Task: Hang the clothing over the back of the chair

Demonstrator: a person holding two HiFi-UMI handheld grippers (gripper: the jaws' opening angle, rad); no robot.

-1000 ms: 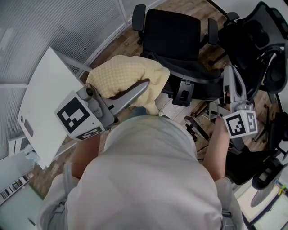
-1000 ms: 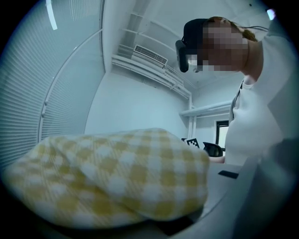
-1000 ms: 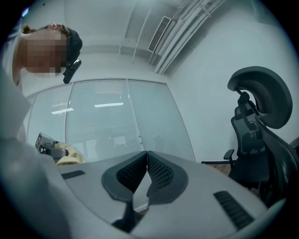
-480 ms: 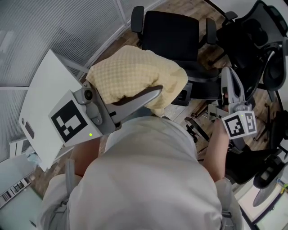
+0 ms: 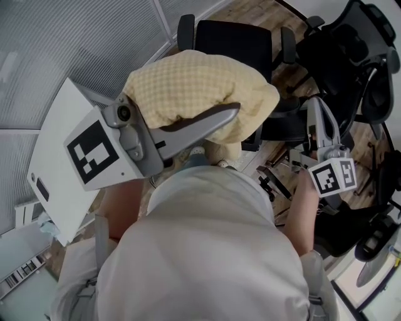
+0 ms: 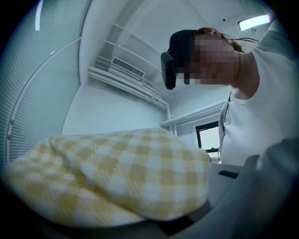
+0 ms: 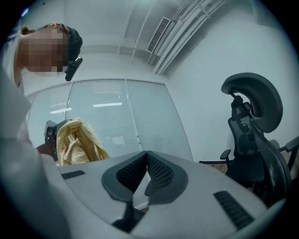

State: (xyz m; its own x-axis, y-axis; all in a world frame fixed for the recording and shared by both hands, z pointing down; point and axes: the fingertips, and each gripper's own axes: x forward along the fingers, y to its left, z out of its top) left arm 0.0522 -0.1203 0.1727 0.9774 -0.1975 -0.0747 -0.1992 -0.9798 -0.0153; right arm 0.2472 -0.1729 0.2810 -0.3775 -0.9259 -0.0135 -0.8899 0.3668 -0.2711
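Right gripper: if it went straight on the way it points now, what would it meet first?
Nothing close, it seems. The shut right gripper points at the glass wall with blinds, probably the first thing in line. The mesh chair stands right of that line, the clothing left. Depth is unclear.

The clothing (image 5: 200,94) is soft cloth, yellow-and-white checked, with a waffled, matt weave. The left tongs (image 5: 232,114) are smooth grey plastic with a matt finish. So are the right tongs (image 7: 147,161), whose pads (image 7: 161,175) are black and finely ribbed, rubbery in look. The chair (image 5: 235,44) has a matt black seat, seemingly cloth. The floor (image 5: 247,7) is brown wood plank, and the white panel (image 5: 56,157) is smooth and flat, without gloss.
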